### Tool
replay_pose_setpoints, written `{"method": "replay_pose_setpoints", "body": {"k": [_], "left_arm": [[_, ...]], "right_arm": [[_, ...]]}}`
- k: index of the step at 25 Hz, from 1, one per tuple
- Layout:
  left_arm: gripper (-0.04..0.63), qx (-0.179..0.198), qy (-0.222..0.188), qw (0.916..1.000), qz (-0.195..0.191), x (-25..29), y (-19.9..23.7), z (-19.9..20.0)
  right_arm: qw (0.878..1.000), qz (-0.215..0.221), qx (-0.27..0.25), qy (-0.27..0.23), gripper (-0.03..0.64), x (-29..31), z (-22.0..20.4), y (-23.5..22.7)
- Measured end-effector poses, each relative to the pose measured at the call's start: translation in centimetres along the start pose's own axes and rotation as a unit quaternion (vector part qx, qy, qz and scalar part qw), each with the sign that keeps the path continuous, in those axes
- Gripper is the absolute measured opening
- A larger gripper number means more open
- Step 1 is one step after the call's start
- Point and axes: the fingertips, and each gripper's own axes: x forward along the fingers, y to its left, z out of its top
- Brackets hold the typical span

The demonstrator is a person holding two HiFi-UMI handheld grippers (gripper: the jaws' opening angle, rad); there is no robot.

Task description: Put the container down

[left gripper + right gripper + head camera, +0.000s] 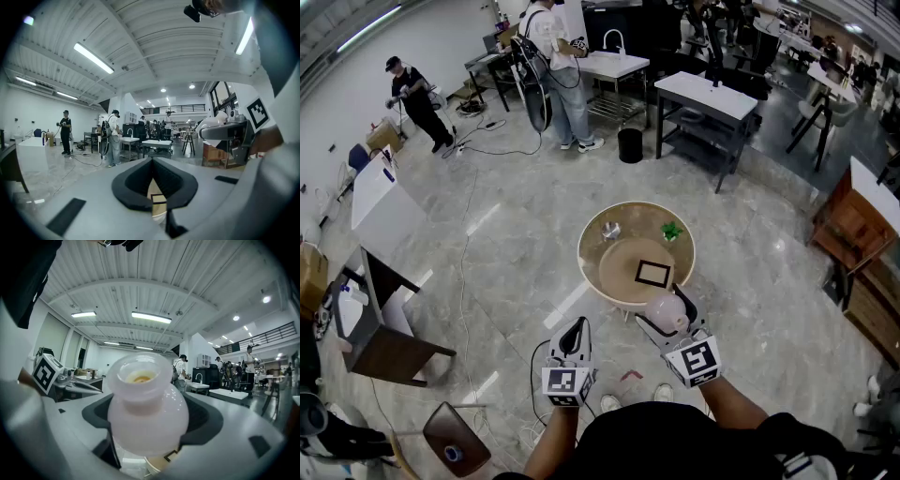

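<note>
A milky-white, round-bellied container with a wide open neck sits between the jaws of my right gripper, which is shut on its belly. It hangs in the air just off the near edge of the round beige table. The right gripper view is filled by the container, neck upward, with something yellowish inside. My left gripper hovers lower left of the table, shut and empty. In the left gripper view its black pads meet, and the right gripper with the container shows at the right.
On the table lie a black square frame, a small green thing and a silvery object. Cables run over the marble floor. A black bin, white tables, two standing people and a wooden cabinet stand around.
</note>
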Motion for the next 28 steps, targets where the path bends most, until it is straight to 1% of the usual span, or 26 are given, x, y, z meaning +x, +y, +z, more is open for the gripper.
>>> {"method": "replay_pose_setpoints", "body": {"k": [3, 10, 13, 17, 20, 24, 28], "left_arm": [[-0.008, -0.002, 0.006, 1.0, 0.003, 0.1, 0.3, -0.3], [-0.008, -0.009, 0.009, 0.9999, 0.002, -0.4, 0.5, -0.8], [-0.008, -0.006, 0.011, 0.9999, -0.005, -0.8, 0.4, -1.2], [-0.008, -0.011, 0.013, 0.9998, -0.01, -1.3, 0.5, -1.3], [-0.008, -0.014, 0.01, 0.9998, -0.008, -1.9, 1.3, -1.2], [-0.008, -0.016, 0.007, 0.9998, -0.014, -3.1, 2.3, -1.2], [-0.008, -0.01, 0.002, 0.9997, -0.021, -4.2, 3.4, -1.3]], "right_arm": [[1.0, -0.003, -0.006, 0.003, 0.405, 0.4, -0.6, -0.1], [1.0, -0.009, -0.014, 0.007, 0.405, 1.0, -0.4, 0.2], [1.0, -0.009, -0.018, 0.011, 0.405, 0.9, -0.6, 0.7], [1.0, -0.008, -0.01, 0.01, 0.405, 0.9, -0.6, 1.2], [1.0, -0.009, 0.005, 0.003, 0.405, 1.0, -0.2, 2.1], [1.0, -0.013, 0.001, 0.006, 0.405, 1.0, 0.2, 3.6], [1.0, -0.021, -0.001, 0.002, 0.405, 1.2, 0.3, 5.1]]}}
